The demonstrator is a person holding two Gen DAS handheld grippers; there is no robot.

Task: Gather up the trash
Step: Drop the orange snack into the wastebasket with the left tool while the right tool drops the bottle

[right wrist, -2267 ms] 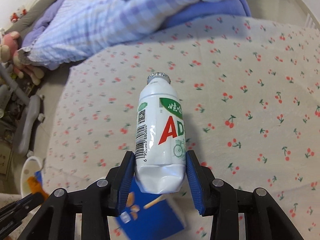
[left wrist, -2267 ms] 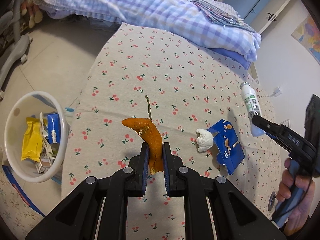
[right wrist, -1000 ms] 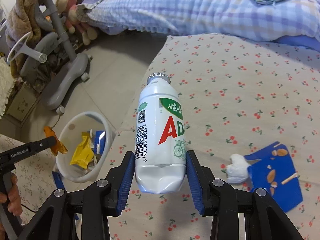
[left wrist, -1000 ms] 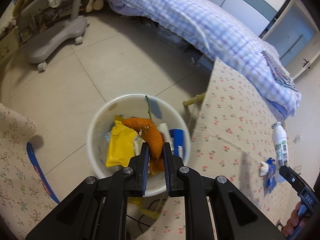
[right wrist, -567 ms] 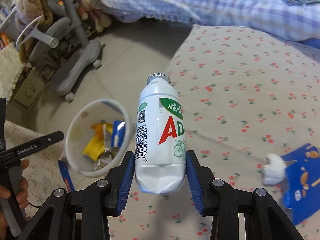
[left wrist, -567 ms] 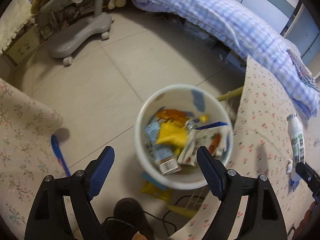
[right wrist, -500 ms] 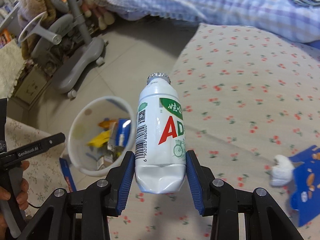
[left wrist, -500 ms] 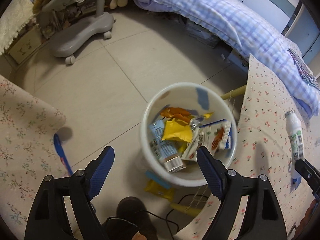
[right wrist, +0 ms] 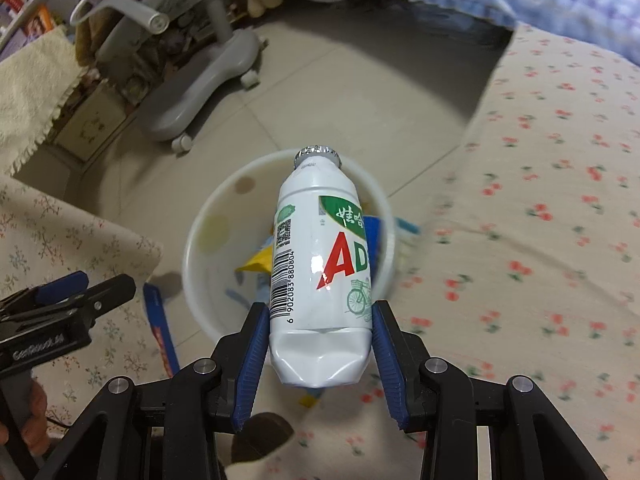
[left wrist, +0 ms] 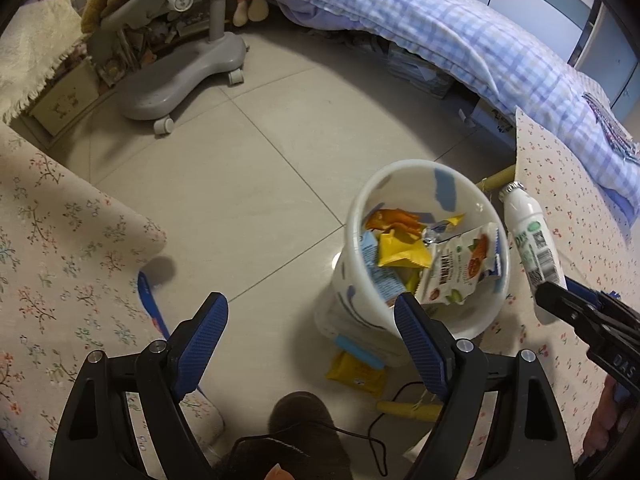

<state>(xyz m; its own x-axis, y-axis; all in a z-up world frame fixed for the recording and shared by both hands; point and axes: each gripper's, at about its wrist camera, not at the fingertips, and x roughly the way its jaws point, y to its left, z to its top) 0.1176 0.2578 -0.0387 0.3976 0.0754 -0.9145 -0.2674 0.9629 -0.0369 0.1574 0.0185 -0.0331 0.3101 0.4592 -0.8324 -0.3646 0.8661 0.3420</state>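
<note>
Left gripper (left wrist: 307, 326): spread, empty; its orange peel (left wrist: 394, 218) had dropped into the white bin (left wrist: 486, 322) on the floor. Right gripper (right wrist: 318, 350): pinching the white bottle (right wrist: 320, 276), brought over the bin's rim beside the table edge (right wrist: 472, 128). Bottle drop judged next.

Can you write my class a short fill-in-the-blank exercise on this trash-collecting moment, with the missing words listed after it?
1. The right gripper holds a white plastic ____ with a foil cap.
2. The left gripper has its jaws ____ and holds nothing.
3. The orange peel lies inside the white ____ on the floor.
4. The yellow packet lies on the floor, ____ the bin.

Missing words: bottle; open; bin; outside
</note>
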